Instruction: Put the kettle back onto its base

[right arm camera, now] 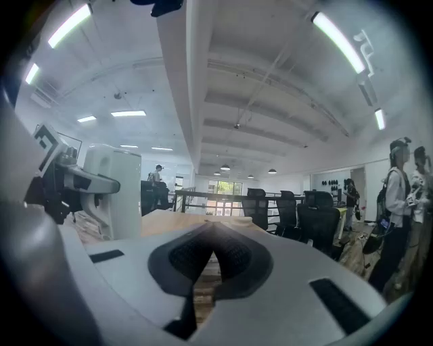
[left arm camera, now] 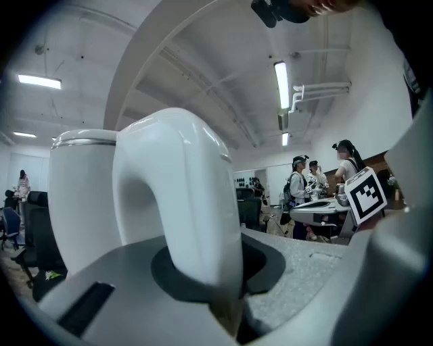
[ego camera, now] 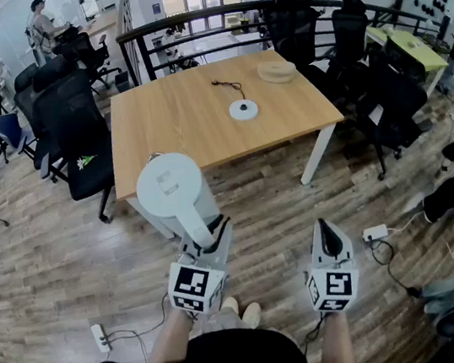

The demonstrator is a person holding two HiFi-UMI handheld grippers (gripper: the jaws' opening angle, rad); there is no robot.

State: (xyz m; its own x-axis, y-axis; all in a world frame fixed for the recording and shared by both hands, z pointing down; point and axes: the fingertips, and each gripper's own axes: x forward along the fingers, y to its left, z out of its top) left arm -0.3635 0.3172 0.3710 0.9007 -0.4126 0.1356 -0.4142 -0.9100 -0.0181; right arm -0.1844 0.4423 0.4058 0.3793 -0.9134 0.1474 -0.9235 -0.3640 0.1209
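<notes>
The white kettle [ego camera: 173, 189] hangs in the air in front of the wooden table's near edge, upright, with its lid up. My left gripper [ego camera: 210, 232] is shut on the kettle's handle [left arm camera: 183, 203], which fills the left gripper view beside the kettle body [left arm camera: 81, 196]. The round white base [ego camera: 243, 110], with a thin black cord, lies on the table [ego camera: 185, 132] right of centre, apart from the kettle. My right gripper [ego camera: 328, 233] is held to the right, shut with nothing in it; its tips meet [right arm camera: 212, 233]. In the right gripper view the kettle [right arm camera: 116, 189] shows at the left.
A flat beige round object [ego camera: 277, 70] lies at the table's far right. Black office chairs stand to the left [ego camera: 73, 124] and right [ego camera: 385, 100] of the table. A power strip [ego camera: 100, 336] and cables lie on the wooden floor. People stand in the background.
</notes>
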